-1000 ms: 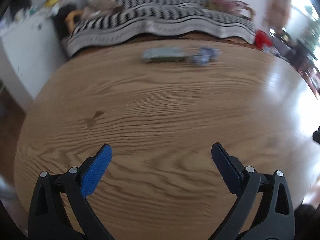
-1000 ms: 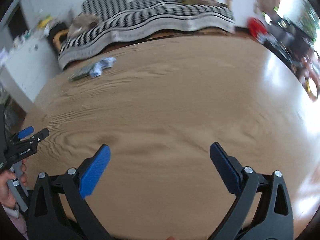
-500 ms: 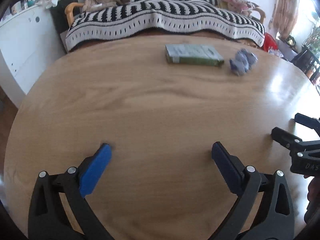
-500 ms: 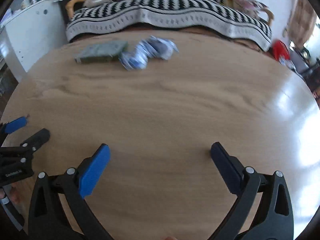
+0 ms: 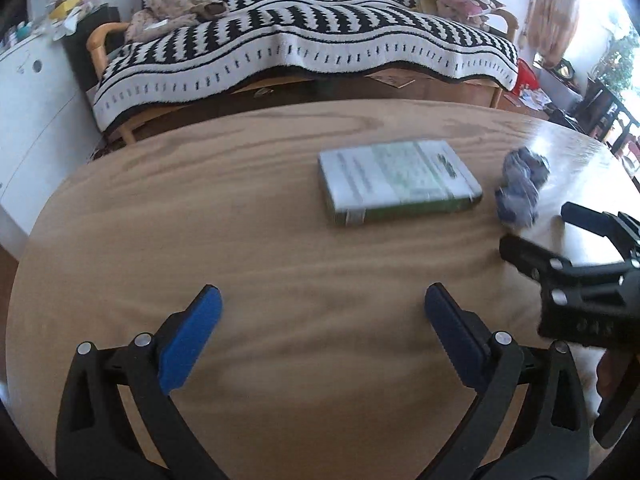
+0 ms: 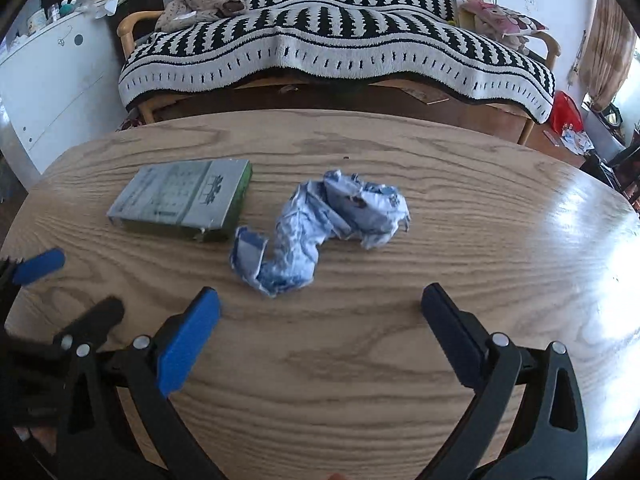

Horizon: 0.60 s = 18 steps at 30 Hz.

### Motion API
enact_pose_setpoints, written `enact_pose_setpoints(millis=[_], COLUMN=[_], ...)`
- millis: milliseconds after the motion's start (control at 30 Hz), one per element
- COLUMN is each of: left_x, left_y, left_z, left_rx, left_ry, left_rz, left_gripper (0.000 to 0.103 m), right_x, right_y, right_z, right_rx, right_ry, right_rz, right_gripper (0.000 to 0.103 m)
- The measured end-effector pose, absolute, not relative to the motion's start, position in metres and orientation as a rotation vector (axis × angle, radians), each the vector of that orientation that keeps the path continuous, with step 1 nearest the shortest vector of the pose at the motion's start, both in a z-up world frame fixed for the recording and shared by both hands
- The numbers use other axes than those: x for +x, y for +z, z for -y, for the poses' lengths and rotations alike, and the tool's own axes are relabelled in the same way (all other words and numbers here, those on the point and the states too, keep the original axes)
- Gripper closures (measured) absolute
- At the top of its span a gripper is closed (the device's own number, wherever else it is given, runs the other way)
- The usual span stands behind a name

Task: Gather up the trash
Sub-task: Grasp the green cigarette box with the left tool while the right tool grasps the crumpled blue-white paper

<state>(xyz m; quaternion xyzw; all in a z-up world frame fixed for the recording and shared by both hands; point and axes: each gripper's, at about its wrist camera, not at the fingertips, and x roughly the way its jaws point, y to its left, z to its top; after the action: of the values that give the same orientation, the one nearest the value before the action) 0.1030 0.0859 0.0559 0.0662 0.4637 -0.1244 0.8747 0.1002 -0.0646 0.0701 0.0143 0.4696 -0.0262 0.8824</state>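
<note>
1. We counted two pieces of trash on the wooden counter (image 6: 400, 360): one flat green-and-grey box (image 6: 184, 200) and one crumpled blue-and-white wrapper (image 6: 320, 236). We also counted two grippers, one in each hand.
2. Behind the counter we saw one sofa under a black-and-white striped blanket (image 6: 332, 48), and one white cabinet (image 5: 36, 120) off to the left.
3. In the right wrist view, the wrapper lay just ahead of the right gripper (image 6: 320, 320), roughly centred on the gap between its fingers and a little toward the left one, not touching either.
4. The box sat farther back and left of the wrapper, its near right corner almost meeting the wrapper's curled end; we could not tell whether they touched.
5. In the left wrist view, the box (image 5: 396, 180) lay well ahead of the left gripper (image 5: 320, 320), slightly right of its centre line, with the wrapper (image 5: 520, 192) just beyond the box's right side.
6. Both grippers were spread wide with nothing between their blue pads.
7. The wrapper looked wrinkled and twisted into an uneven lump, pale blue with darker blue print. The box lay flat, its grey top printed and its sides green.
</note>
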Motion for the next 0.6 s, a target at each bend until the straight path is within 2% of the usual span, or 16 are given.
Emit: enact_pose_setpoints(millis=[333, 600], left_x=[0.136, 0.148], left_y=[0.054, 0.053], left_z=[-0.056, -0.038], left_rx=[0.237, 0.279], left_ry=[-0.437, -0.514], left_rz=[-0.952, -0.942], left_gripper=[0.005, 0.005], right_x=[0.111, 0.099], right_y=[0.069, 0.069], right_z=[0.085, 0.153], right_rx=[0.03, 0.088], right_ry=[-0.053, -0.17], right_rz=[-0.977, -0.969], right_gripper=[0.005, 0.005])
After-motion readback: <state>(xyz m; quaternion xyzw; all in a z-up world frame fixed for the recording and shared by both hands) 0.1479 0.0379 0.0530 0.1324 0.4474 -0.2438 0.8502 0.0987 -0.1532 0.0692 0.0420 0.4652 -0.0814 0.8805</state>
